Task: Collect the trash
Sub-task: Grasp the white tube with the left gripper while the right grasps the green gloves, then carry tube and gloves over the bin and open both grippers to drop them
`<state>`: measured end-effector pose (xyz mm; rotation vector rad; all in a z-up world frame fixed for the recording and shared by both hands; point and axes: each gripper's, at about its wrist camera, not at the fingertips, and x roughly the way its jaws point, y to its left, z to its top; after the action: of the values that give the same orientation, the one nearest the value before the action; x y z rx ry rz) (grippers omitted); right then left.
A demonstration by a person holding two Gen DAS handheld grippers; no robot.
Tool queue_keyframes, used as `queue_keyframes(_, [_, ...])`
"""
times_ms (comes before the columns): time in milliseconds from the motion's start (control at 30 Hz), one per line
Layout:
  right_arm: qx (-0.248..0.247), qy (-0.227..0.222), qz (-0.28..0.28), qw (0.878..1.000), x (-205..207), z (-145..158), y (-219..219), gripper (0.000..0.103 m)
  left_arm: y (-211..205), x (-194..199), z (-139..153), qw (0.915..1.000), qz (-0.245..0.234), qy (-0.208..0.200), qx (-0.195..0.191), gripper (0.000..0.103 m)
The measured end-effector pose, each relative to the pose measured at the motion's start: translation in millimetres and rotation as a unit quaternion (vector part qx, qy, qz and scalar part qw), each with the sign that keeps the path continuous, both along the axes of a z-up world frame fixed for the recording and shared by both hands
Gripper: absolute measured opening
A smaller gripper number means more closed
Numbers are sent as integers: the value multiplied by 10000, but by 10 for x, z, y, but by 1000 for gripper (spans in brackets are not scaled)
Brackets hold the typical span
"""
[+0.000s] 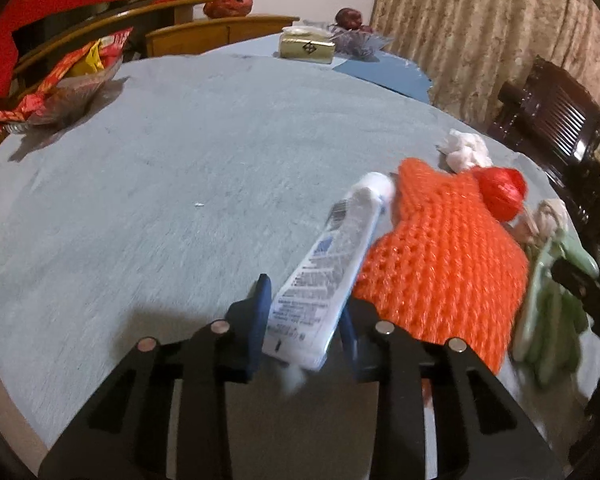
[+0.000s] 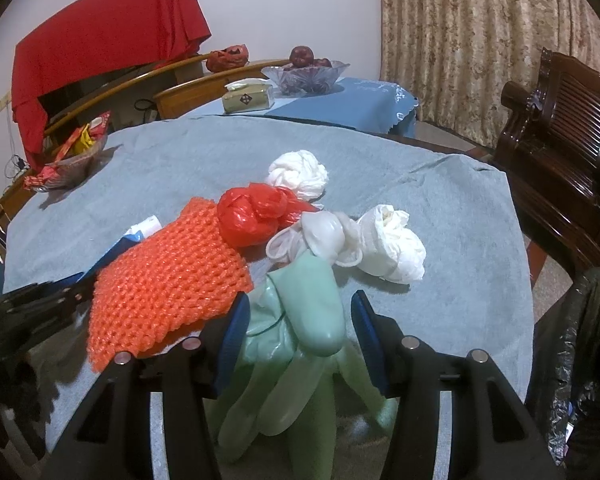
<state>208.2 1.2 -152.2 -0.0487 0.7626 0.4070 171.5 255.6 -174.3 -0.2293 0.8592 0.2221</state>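
Blue-padded and black-framed, the left tool (image 1: pixel 304 316) is clamped on a white toothpaste tube (image 1: pixel 328 276), which angles up and away with its cap end against an orange knitted mesh piece (image 1: pixel 440 256). The tube's crimped end sticks out toward the camera between the fingers. The right tool (image 2: pixel 298 332) stands with its fingers apart on either side of a pale green rubber glove (image 2: pixel 300 320); the pads do not appear to touch it. The glove lies flat on the grey-blue cloth-covered surface (image 2: pixel 460 240), just beside the orange mesh. Beyond the glove sit a crumpled translucent glove (image 2: pixel 316 236), a knotted red plastic bag (image 2: pixel 256 212) touching the mesh, and two balled white plastic bags (image 2: pixel 392 248), one near and one farther back (image 2: pixel 298 174). A black bin bag (image 2: pixel 580 340) hangs open at the right edge of the surface. At the far left stands a bowl of snack wrappers (image 2: pixel 72 156). Farther back are a tissue box (image 2: pixel 248 98) and a glass fruit bowl (image 2: pixel 304 74).
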Motion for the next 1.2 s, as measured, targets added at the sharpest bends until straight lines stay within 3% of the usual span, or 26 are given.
queue_keyframes(100, [4, 3, -6, 10000, -3, 5, 0, 52, 93, 82, 11, 9999, 92, 21, -50, 29])
queue_keyframes(267, [37, -9, -12, 10000, -6, 29, 5, 52, 156, 109, 13, 9995, 40, 35, -316, 3])
queue_keyframes(300, [35, -20, -4, 10000, -9, 36, 6, 52, 140, 90, 31, 9994, -8, -12, -354, 2])
queue_keyframes(433, [86, -43, 5, 10000, -54, 72, -21, 52, 52, 6, 44, 9993, -48, -39, -378, 1])
queue_keyframes(567, [52, -28, 0, 10000, -58, 69, -42, 52, -46, -21, 27, 9998, -162, 11, -113, 2])
queue_keyframes(733, [33, -17, 13, 10000, -6, 76, -16, 52, 33, 105, -18, 9994, -163, 135, -284, 9])
queue_keyframes(833, [61, 13, 24, 10000, 49, 67, 0, 52, 52, 184, -20, 9995, -178, 139, -232, 8])
queue_keyframes(900, [66, 107, 126, 9998, 80, 41, 19, 41, 64, 202, -17, 9995, -156, 121, -247, 2])
queue_keyframes(967, [51, 127, 255, 9996, 68, 38, 35, 27, 67, 188, -7, 9996, -144, 89, -239, 2])
queue_keyframes(1067, [217, 48, 411, 9989, -1, 118, 1, 20, 48, 121, 71, 9997, -124, -57, -178, 2])
queue_keyframes(1200, [441, -36, 439, 9981, -87, 263, -92, 19, 16, 4, 226, 9995, -100, -241, -162, 2])
